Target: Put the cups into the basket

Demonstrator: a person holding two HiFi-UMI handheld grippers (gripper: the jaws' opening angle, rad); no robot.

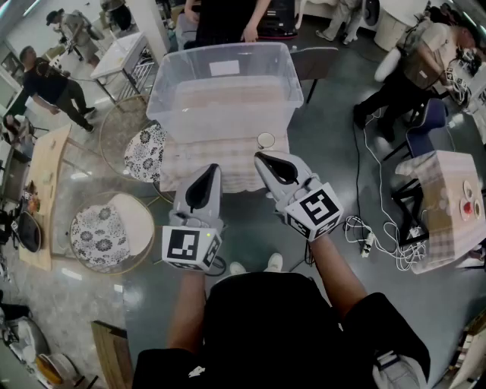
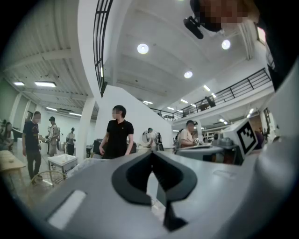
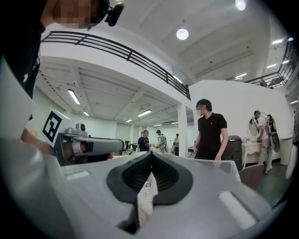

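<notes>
A large clear plastic basket point(image 1: 220, 83) stands on a small table with a checked cloth point(image 1: 228, 163). One white cup point(image 1: 266, 140) sits on the cloth just in front of the basket's right corner. My left gripper point(image 1: 215, 169) hovers over the table's near edge, shut and empty. My right gripper point(image 1: 258, 156) is beside it, just short of the cup, also shut with nothing held. In the left gripper view the left gripper point(image 2: 150, 155) has its jaws pressed together. The right gripper point(image 3: 150, 156) looks the same in the right gripper view, pointing toward the basket point(image 3: 224, 164).
Two round stools with floral cushions point(image 1: 144, 152) point(image 1: 99, 235) stand left of the table. A person in black point(image 1: 228, 19) stands behind the basket. A grey chair point(image 1: 315, 61) is at the back right. Cables point(image 1: 380, 243) lie on the floor beside another checked table point(image 1: 448, 205).
</notes>
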